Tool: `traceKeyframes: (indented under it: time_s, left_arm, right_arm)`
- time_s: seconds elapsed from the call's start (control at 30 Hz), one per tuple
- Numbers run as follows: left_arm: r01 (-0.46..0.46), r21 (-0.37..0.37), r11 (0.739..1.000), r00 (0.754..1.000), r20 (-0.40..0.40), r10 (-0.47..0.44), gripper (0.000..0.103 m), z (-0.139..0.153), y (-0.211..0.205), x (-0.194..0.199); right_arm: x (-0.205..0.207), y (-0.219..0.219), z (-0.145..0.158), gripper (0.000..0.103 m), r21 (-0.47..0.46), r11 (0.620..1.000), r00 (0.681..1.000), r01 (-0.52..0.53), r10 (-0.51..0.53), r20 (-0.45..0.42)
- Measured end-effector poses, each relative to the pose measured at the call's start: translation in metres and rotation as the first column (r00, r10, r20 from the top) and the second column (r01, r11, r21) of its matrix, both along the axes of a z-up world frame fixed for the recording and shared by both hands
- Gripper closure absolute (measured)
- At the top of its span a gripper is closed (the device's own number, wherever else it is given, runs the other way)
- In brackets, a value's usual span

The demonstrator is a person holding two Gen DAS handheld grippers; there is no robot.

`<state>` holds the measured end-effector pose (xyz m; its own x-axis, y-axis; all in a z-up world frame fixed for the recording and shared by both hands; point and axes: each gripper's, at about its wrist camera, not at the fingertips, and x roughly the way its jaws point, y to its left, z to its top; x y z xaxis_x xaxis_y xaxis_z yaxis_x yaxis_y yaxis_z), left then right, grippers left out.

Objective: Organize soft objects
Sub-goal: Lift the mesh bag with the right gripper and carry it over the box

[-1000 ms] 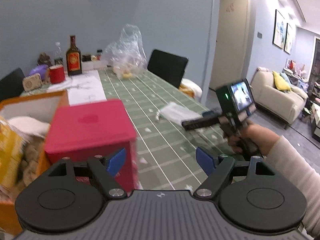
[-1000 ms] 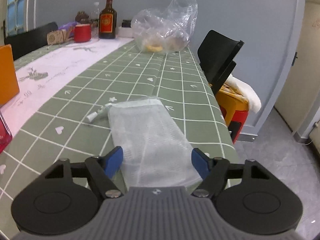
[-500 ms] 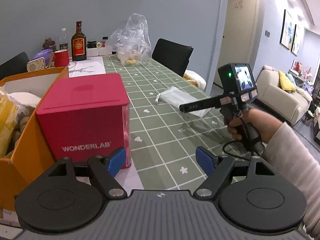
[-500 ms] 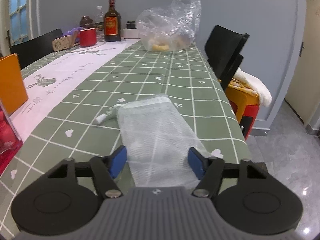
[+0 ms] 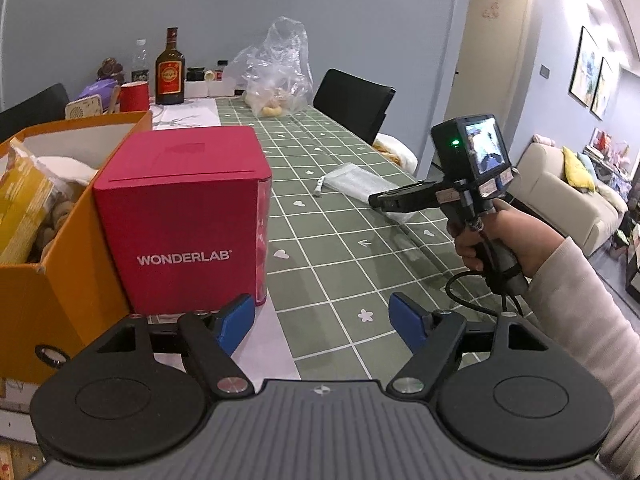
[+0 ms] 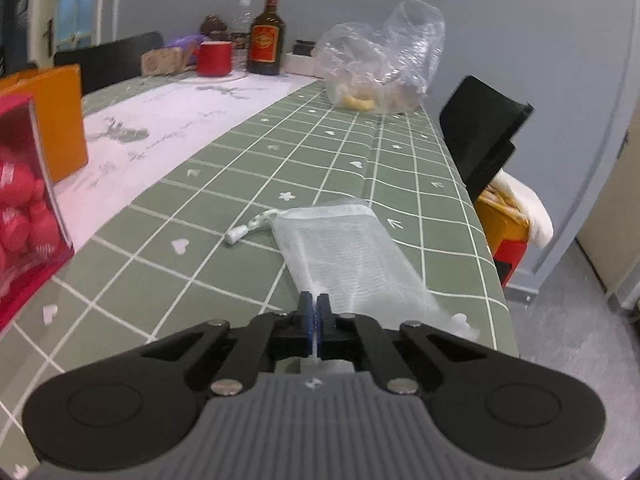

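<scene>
A white mesh drawstring bag (image 6: 344, 252) lies flat on the green checked tablecloth (image 6: 280, 160) near the table's right edge; it also shows in the left wrist view (image 5: 356, 180). My right gripper (image 6: 315, 312) is shut on the near end of the mesh bag, low over the table; the left wrist view shows it from the side (image 5: 376, 201). My left gripper (image 5: 322, 320) is open and empty, held above the table's near end beside a red WONDERLAB box (image 5: 184, 216).
An orange box (image 5: 60, 264) with packets stands left of the red box. At the far end stand a clear plastic bag (image 6: 380, 60), a brown bottle (image 6: 266, 36) and a red cup (image 6: 214, 58). A black chair (image 6: 484, 136) stands at the right side.
My right gripper has closed from open onto the near end of the mesh bag. My left gripper has drawn back a little from the red box, still open.
</scene>
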<state>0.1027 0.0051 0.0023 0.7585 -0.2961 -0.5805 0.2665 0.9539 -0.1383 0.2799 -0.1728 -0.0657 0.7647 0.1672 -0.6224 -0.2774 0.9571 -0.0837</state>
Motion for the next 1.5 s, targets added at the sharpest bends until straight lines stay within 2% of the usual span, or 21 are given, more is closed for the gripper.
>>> traceKeyframes:
  time_s: [0.1,0.27,0.47,0.67,0.8,0.87,0.97,1.0,1.07,1.1,1.13,1.2,1.27,1.37,1.5]
  left_arm:
    - [-0.005,-0.026,1.000,1.000,0.006,0.005,0.014,0.002,0.003,-0.005]
    - [-0.003,-0.018,1.000,1.000,0.006,0.003,0.014,0.004,0.002,-0.015]
    - [-0.044,0.012,0.999,0.996,0.079,0.043,0.014,0.020,0.013,-0.036]
    - [-0.094,0.009,0.996,0.982,0.168,0.091,0.014,0.044,0.039,-0.054]
    - [-0.153,-0.031,0.988,0.970,0.186,0.156,0.014,0.057,0.063,-0.056]
    - [-0.190,-0.031,0.981,0.960,0.202,0.192,0.014,0.060,0.074,-0.057]
    - [-0.198,-0.030,0.980,0.961,0.188,0.201,0.014,0.059,0.087,-0.054]
    - [-0.195,-0.034,0.980,0.964,0.178,0.198,0.014,0.058,0.091,-0.052]
    - [-0.190,-0.035,0.981,0.966,0.170,0.193,0.014,0.056,0.096,-0.055]
    - [-0.184,-0.029,0.983,0.967,0.172,0.186,0.014,0.054,0.097,-0.056]
    - [-0.179,-0.023,0.984,0.968,0.175,0.180,0.014,0.052,0.100,-0.054]
    - [-0.172,-0.018,0.985,0.969,0.175,0.173,0.014,0.048,0.100,-0.053]
    - [-0.165,-0.029,0.986,0.972,0.162,0.168,0.014,0.044,0.102,-0.049]
    - [-0.151,-0.063,0.986,0.979,0.131,0.159,0.014,0.040,0.105,-0.041]
    - [-0.094,-0.102,0.990,0.983,0.151,0.109,0.013,0.039,0.103,-0.033]
  right_arm:
    - [-0.005,-0.004,0.012,0.103,0.045,0.999,0.999,0.000,-0.001,0.032]
    - [-0.021,-0.012,0.049,0.103,0.233,0.972,0.995,-0.042,0.020,0.096]
    - [-0.056,0.010,0.098,0.103,0.318,0.938,0.973,-0.138,0.067,0.222]
    - [-0.080,0.053,0.147,0.103,0.316,0.926,0.935,-0.209,0.095,0.340]
    - [-0.087,0.083,0.170,0.103,0.263,0.933,0.920,-0.247,0.140,0.366]
    - [-0.087,0.093,0.172,0.103,0.234,0.948,0.929,-0.217,0.127,0.348]
    - [-0.081,0.092,0.155,0.097,0.242,0.957,0.967,-0.162,0.105,0.233]
    - [-0.079,0.092,0.147,0.094,0.220,0.964,0.974,-0.150,0.105,0.202]
    - [-0.077,0.088,0.122,0.070,0.153,0.983,0.988,-0.106,0.086,0.131]
    - [-0.075,0.084,0.107,0.043,0.132,0.988,0.994,-0.076,0.065,0.084]
    - [-0.074,0.080,0.096,0.025,0.128,0.990,0.998,-0.051,0.045,0.053]
    - [-0.072,0.069,0.072,0.020,0.144,0.990,1.000,-0.002,0.001,0.008]
    - [-0.068,0.061,0.053,0.009,0.169,0.985,0.999,0.027,-0.020,-0.041]
    - [-0.065,0.063,0.037,0.006,0.201,0.979,0.996,0.033,-0.015,-0.090]
    - [-0.059,0.082,0.024,0.003,0.112,0.994,0.994,0.009,0.003,-0.106]
